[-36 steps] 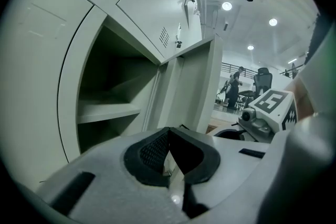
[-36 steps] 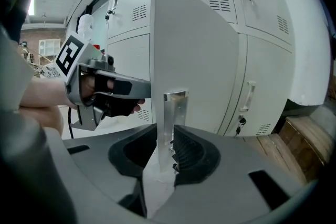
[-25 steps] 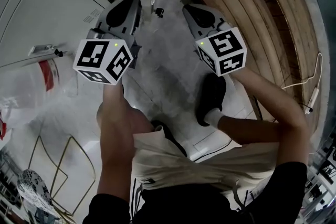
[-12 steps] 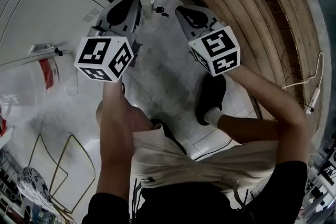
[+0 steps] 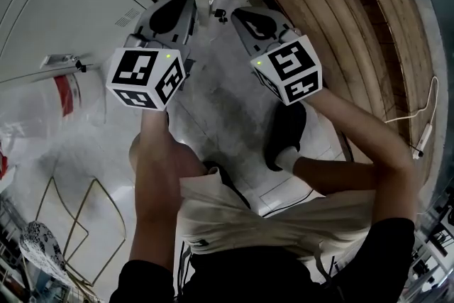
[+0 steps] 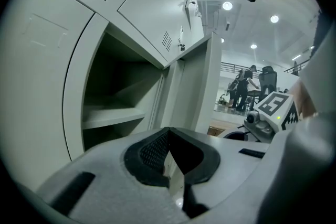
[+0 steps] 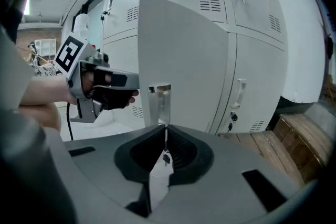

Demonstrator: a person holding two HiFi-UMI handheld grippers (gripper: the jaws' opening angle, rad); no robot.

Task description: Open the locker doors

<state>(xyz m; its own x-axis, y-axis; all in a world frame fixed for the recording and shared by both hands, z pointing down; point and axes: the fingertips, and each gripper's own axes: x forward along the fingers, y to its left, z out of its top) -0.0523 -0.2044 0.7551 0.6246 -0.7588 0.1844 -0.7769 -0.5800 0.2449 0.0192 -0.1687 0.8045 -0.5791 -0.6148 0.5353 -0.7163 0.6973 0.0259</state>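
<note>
The right gripper (image 7: 165,128) has its black ribbed pads drawn together to a point, with only a hairline slit between them. The tips sit right under the flat, shiny metal handle (image 7: 159,104) of the open locker door (image 7: 184,55); whether they pinch it cannot be told. A small dark key (image 7: 166,158) hangs behind the jaws. The door is a smooth pale-grey sheet-metal panel, swung out towards the person. The left gripper (image 6: 168,132) is closed too, pads meeting in a peak with nothing between them, and points at the dark open compartment with its plain grey shelf (image 6: 113,114). Beyond stand closed lockers (image 7: 257,60), matt grey with slotted vents. Brown wooden planks (image 7: 299,131) lie to the right, over a mottled grey floor (image 5: 227,103).
</note>
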